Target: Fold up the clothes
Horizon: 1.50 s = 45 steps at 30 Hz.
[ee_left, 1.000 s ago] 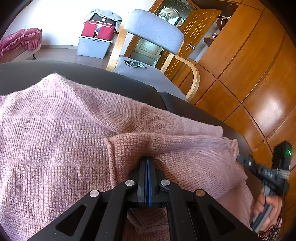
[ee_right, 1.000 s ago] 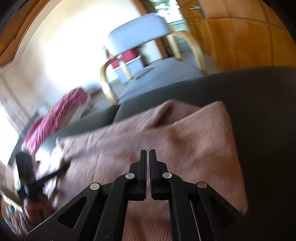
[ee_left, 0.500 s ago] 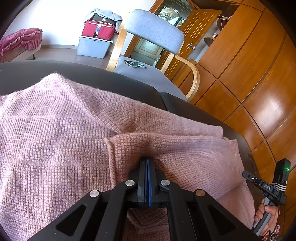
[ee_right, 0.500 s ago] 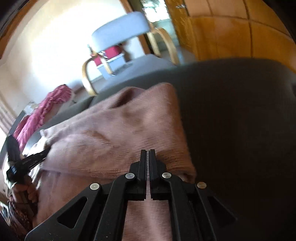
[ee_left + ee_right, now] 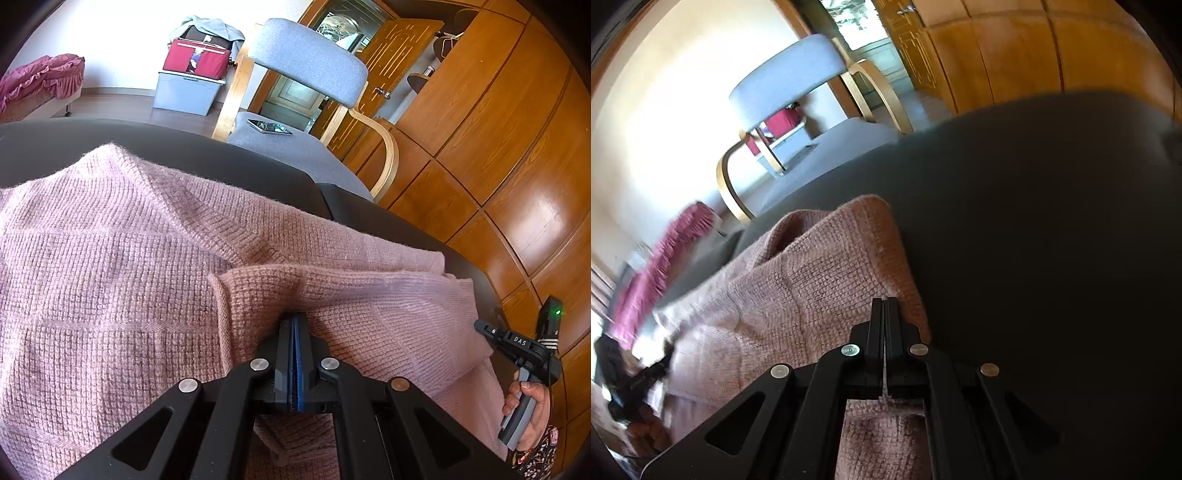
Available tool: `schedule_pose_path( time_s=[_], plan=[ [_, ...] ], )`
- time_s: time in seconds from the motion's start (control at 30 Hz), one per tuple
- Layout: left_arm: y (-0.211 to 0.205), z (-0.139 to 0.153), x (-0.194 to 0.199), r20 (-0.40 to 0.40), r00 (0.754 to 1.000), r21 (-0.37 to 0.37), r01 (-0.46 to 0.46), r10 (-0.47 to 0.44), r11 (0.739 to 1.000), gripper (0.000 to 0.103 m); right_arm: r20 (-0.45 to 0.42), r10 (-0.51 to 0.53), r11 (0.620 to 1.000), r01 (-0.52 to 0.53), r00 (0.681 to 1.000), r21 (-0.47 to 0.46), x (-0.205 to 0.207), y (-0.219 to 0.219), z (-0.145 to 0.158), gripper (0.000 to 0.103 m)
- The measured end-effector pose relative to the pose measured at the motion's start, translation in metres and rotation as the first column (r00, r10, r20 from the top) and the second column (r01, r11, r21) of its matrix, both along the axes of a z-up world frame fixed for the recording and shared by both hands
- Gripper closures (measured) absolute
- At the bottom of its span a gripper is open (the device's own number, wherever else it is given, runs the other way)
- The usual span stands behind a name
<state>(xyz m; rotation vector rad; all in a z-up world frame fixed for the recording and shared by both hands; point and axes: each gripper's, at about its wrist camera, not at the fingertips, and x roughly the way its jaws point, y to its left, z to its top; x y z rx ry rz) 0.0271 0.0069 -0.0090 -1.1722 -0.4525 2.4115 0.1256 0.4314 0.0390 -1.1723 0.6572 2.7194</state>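
Note:
A pink knit sweater (image 5: 110,288) lies spread on a dark table (image 5: 221,155). One part is folded over the body, and my left gripper (image 5: 294,317) is shut on that fold, with creases in the knit running to its tips. In the right wrist view my right gripper (image 5: 885,304) is shut, its tips over the sweater's (image 5: 812,288) right-hand edge with no fabric seen between them. The left wrist view shows the right gripper (image 5: 484,326) touching that edge, held by a hand (image 5: 532,402). The left gripper (image 5: 661,365) appears blurred at the far left.
A grey chair (image 5: 310,66) with bent wooden arms stands behind the table, a phone (image 5: 269,127) on its seat. Wooden cabinets (image 5: 498,147) line the right side. A red bag on a storage box (image 5: 188,85) sits by the far wall. Bare dark table (image 5: 1034,221) stretches right of the sweater.
The right gripper drew away from the sweater's right edge, then came back to it, shut throughout. The left gripper and the fold have stayed still.

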Motion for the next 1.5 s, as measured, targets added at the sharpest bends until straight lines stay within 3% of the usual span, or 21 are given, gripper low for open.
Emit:
schedule_pose_path(
  time_s=[0.1, 0.23, 0.37, 0.43, 0.47, 0.53, 0.6, 0.73, 0.83, 0.9, 0.97, 1.03, 1.17, 1.2, 1.3, 1.4, 1.5],
  plan=[
    [0.0, 0.0, 0.0, 0.002, 1.0, 0.004, 0.0, 0.0, 1.0, 0.102, -0.055, 0.065, 0.996, -0.062, 0.996, 0.058, -0.014, -0.02, 0.026, 0.1],
    [0.0, -0.001, 0.0, 0.005, 1.0, 0.015, 0.001, -0.001, 1.0, 0.102, -0.006, 0.079, 0.99, -0.078, 0.997, 0.115, -0.048, -0.026, 0.027, 0.1],
    [0.0, -0.001, 0.0, 0.009, 1.0, 0.027, 0.001, -0.002, 1.0, 0.102, 0.089, -0.055, 0.981, 0.037, 0.994, 0.19, -0.069, 0.002, 0.002, 0.103],
    [0.0, -0.001, 0.0, 0.011, 1.0, 0.032, 0.002, -0.002, 0.999, 0.102, 0.104, -0.148, 0.982, 0.134, 0.983, 0.133, -0.062, 0.028, -0.007, 0.103],
    [0.0, -0.001, 0.0, 0.012, 1.0, 0.035, 0.002, -0.002, 0.999, 0.102, 0.086, -0.152, 0.987, 0.147, 0.985, 0.063, -0.057, 0.038, -0.008, 0.103],
    [-0.001, -0.001, 0.0, 0.013, 1.0, 0.04, 0.002, -0.003, 0.999, 0.102, 0.071, -0.164, 0.986, 0.163, 0.984, 0.029, -0.045, 0.043, -0.003, 0.101],
    [-0.002, -0.002, 0.0, 0.015, 1.0, 0.045, 0.002, -0.003, 0.999, 0.102, 0.028, -0.132, 0.989, 0.13, 0.991, 0.068, -0.029, 0.028, 0.012, 0.1],
    [-0.004, -0.002, 0.001, 0.017, 1.0, 0.061, 0.003, -0.004, 0.998, 0.102, -0.046, 0.015, 0.999, -0.013, 0.999, 0.041, -0.004, -0.012, 0.03, 0.1],
    [-0.006, -0.002, 0.001, 0.022, 1.0, 0.081, 0.004, -0.006, 0.997, 0.103, 0.015, 0.104, 0.992, -0.105, 0.994, 0.072, -0.004, -0.039, 0.02, 0.1],
    [-0.008, -0.002, 0.002, 0.028, 1.0, 0.087, 0.006, -0.008, 0.996, 0.103, 0.07, 0.08, 0.992, -0.086, 0.994, 0.09, -0.008, -0.034, 0.003, 0.103],
    [-0.008, 0.001, 0.003, 0.029, 1.0, 0.079, 0.009, -0.011, 0.997, 0.103, 0.054, 0.059, 0.998, -0.061, 0.997, 0.036, -0.014, -0.03, -0.001, 0.103],
    [-0.007, 0.008, 0.008, 0.009, 1.0, 0.022, 0.016, -0.017, 1.0, 0.102, 0.048, 0.038, 0.999, -0.038, 0.998, -0.009, -0.014, -0.024, -0.002, 0.103],
    [-0.01, 0.019, 0.017, -0.031, 0.999, -0.045, 0.007, -0.008, 0.999, 0.094, 0.072, 0.039, 0.994, -0.047, 0.997, 0.103, -0.014, -0.042, 0.012, 0.102],
    [-0.011, 0.021, 0.019, -0.04, 0.999, -0.045, 0.006, -0.008, 0.999, 0.091, 0.067, 0.041, 0.991, -0.049, 0.997, 0.121, -0.012, -0.047, 0.016, 0.097],
    [-0.011, 0.023, 0.029, -0.056, 0.998, -0.006, 0.035, -0.036, 0.999, 0.09, -0.058, 0.203, 0.978, -0.199, 0.977, 0.065, -0.008, -0.093, 0.04, 0.097],
    [-0.008, 0.02, 0.028, -0.042, 0.998, -0.002, 0.056, -0.056, 0.998, 0.09, -0.074, 0.394, 0.918, -0.388, 0.916, 0.089, -0.025, -0.158, 0.047, 0.097],
    [-0.006, 0.016, 0.027, -0.029, 0.997, 0.002, 0.076, -0.076, 0.997, 0.09, -0.047, 0.499, 0.862, -0.49, 0.865, 0.127, -0.051, -0.208, 0.037, 0.097]
  ],
)
